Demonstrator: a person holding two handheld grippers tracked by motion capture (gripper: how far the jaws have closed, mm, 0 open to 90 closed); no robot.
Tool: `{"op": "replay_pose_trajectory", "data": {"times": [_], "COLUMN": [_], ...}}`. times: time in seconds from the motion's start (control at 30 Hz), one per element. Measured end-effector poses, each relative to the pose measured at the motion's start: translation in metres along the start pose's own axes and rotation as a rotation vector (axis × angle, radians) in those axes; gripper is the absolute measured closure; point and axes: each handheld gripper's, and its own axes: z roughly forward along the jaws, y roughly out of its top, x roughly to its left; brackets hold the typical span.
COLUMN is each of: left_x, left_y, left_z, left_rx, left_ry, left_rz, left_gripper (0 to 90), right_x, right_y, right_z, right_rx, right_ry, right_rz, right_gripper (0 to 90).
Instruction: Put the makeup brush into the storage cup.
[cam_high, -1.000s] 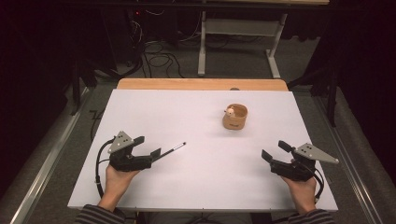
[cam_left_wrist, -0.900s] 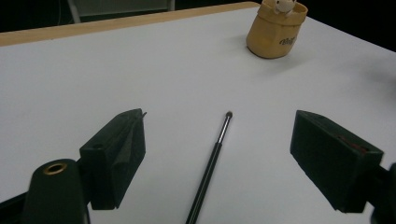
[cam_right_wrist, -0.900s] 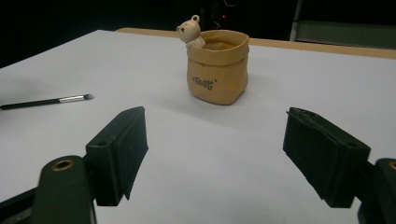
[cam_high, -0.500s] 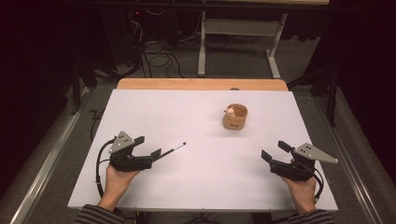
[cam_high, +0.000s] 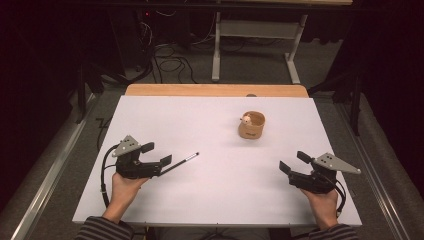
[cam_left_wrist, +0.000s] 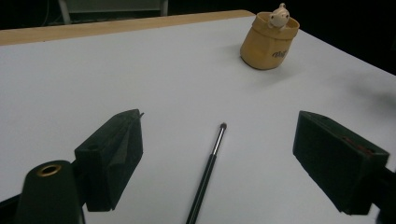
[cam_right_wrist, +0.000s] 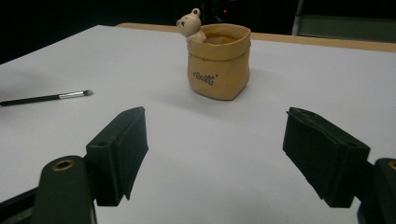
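Dim room, grey floor (cam_high: 260, 70), white-legged desk (cam_high: 260, 35) beyond

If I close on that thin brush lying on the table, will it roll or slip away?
The brush looks round and slim, so it may roll when nudged. It lies flat on the smooth white table, leaving little to grip under. It is probably light and stiff; its tip could be delicate.

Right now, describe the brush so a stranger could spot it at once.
On the white table top, look near the left gripper. A thin black makeup brush with a silver ferrule lies flat between its open jaws. Unlike the squat tan bear pot, it is long and slender.
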Motion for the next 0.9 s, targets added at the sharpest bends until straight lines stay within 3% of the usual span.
{"op": "replay_pose_trajectory", "data": {"times": [0.17, 0.3, 0.47, 0.9], "left_x": [-0.001, 0.000, -0.001, -0.002], "left_y": [0.003, 0.004, 0.009, 0.027], "left_z": [0.001, 0.002, 0.005, 0.018], "left_rx": [-0.006, -0.009, 0.032, 0.076], "left_ry": [-0.018, -0.055, -0.091, -0.075], "left_rz": [0.022, 0.028, 0.037, 0.060], "left_gripper": [17.0, 16.6, 19.4, 21.2], "right_x": [0.000, 0.000, 0.000, 0.001], "right_y": [0.000, 0.000, 0.000, 0.000], "right_z": [0.000, 0.000, -0.001, 0.000], "right_rx": [-0.004, -0.003, -0.003, 0.001], "right_ry": [-0.002, -0.001, 0.002, 0.006], "right_rz": [0.003, 0.005, 0.006, 0.008], "right_gripper": [23.2, 23.2, 23.2, 23.2]}}
